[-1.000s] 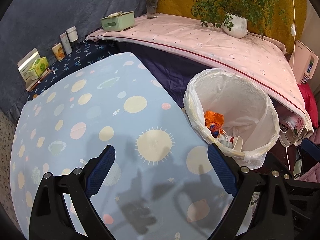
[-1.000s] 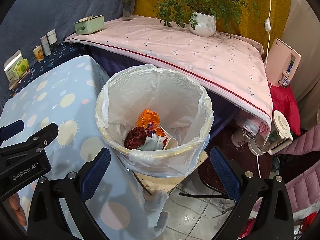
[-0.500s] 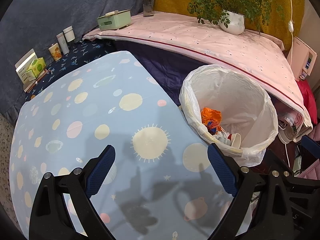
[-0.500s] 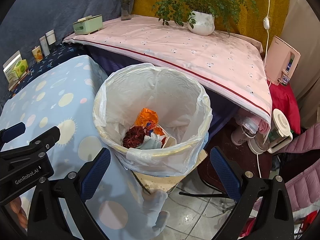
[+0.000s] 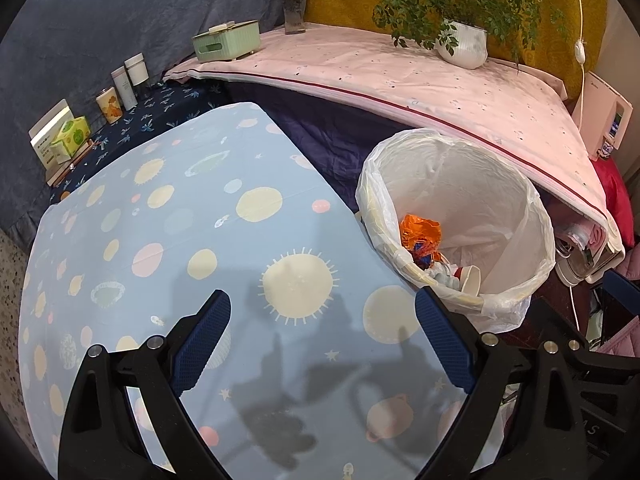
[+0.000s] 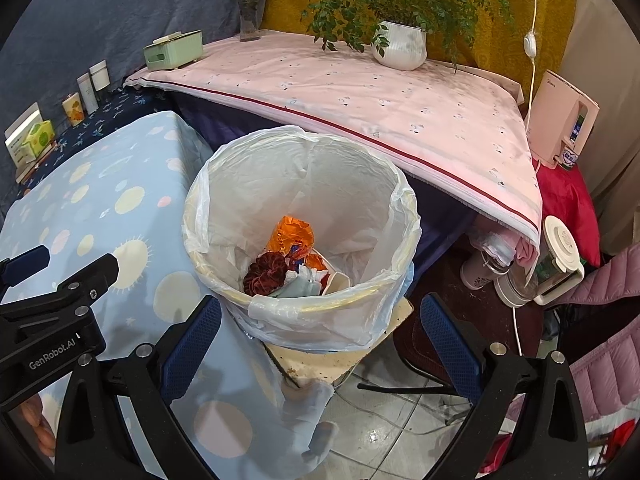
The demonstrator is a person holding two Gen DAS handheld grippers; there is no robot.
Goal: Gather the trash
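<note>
A bin lined with a white plastic bag (image 6: 208,216) stands beside the table with the light blue planet-print cloth (image 5: 160,240). It also shows in the left wrist view (image 5: 536,216). Inside lie an orange wrapper (image 6: 294,232), a dark red crumpled thing (image 6: 266,272), a paper cup (image 6: 338,282) and pale scraps. My right gripper (image 6: 320,328) is open and empty, just in front of the bin's near rim. My left gripper (image 5: 322,324) is open and empty above the blue cloth, left of the bin. It also shows from the side in the right wrist view (image 6: 60,292).
A pink-clothed table (image 6: 400,96) behind the bin carries a potted plant (image 6: 400,46), a green tissue box (image 6: 174,50) and a flower vase (image 6: 250,16). Cups and boxes (image 5: 120,92) stand on a dark shelf at left. Appliances (image 6: 556,260) and a cable lie right of the bin.
Both grippers have drawn back and up a little, so the bin sits slightly farther off in both views. Both stay open and empty.
</note>
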